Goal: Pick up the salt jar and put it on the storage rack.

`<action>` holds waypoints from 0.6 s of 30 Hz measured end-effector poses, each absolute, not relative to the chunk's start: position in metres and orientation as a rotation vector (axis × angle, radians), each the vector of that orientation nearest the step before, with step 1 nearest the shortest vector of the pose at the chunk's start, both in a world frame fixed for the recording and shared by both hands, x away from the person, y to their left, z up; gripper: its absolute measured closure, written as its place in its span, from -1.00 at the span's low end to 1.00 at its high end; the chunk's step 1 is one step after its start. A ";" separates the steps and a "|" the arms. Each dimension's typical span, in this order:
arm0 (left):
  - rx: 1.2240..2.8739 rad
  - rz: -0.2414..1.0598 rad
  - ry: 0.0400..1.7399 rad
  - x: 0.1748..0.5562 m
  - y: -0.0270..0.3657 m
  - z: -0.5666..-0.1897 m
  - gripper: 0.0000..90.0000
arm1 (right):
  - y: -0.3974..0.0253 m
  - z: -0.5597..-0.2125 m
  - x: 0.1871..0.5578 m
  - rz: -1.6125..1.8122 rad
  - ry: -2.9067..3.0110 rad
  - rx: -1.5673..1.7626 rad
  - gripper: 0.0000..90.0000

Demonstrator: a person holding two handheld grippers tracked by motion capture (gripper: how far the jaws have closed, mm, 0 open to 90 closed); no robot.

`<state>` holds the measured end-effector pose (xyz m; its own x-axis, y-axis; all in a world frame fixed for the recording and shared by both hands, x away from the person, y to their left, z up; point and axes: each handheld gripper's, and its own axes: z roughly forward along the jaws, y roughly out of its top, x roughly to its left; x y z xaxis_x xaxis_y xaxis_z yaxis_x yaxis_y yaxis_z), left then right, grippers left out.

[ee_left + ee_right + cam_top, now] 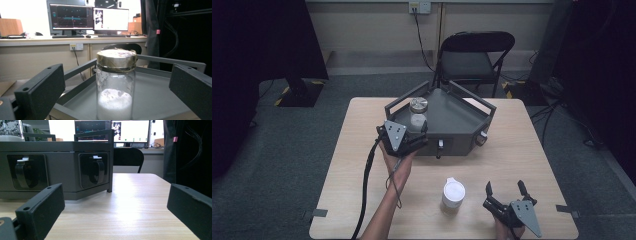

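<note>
Your left gripper [414, 134] is sitting wide open at the near edge of the grey tray [462, 117], holding nothing. The glass jar [115, 87] with the gold lid is standing straight up in the middle of the left gripper view, right between the two jaws but not touching them. Your right gripper [507, 192] is waiting open and empty at the lower right, farther away, beside a white-lidded jar [453, 196].

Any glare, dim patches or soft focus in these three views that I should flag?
High view: dim, room edges nearly black, table evenly lit. Left gripper view: glass jar sharp, monitors behind blown out. Right gripper view: broad sheen on the tabletop, near jaws slightly soft, grey tray clear.
</note>
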<state>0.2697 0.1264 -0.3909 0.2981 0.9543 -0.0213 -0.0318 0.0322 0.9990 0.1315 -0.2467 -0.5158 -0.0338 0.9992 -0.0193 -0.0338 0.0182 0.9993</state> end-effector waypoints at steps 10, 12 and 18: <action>1.269 1.001 0.950 0.239 0.132 -0.408 -1.00 | -0.247 -0.516 0.132 1.236 1.218 1.154 -1.00; 1.268 0.999 0.951 0.233 0.133 -0.410 -1.00 | -0.247 -0.516 0.132 1.236 1.218 1.154 -1.00; 1.245 0.988 0.929 0.212 0.138 -0.421 -1.00 | -0.247 -0.516 0.132 1.236 1.219 1.153 -1.00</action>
<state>0.2122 0.1378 -0.4215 0.3122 0.9496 -0.0265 -0.0845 0.0555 0.9949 0.1315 -0.2469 -0.5158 -0.0346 0.9992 -0.0200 -0.0339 0.0188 0.9992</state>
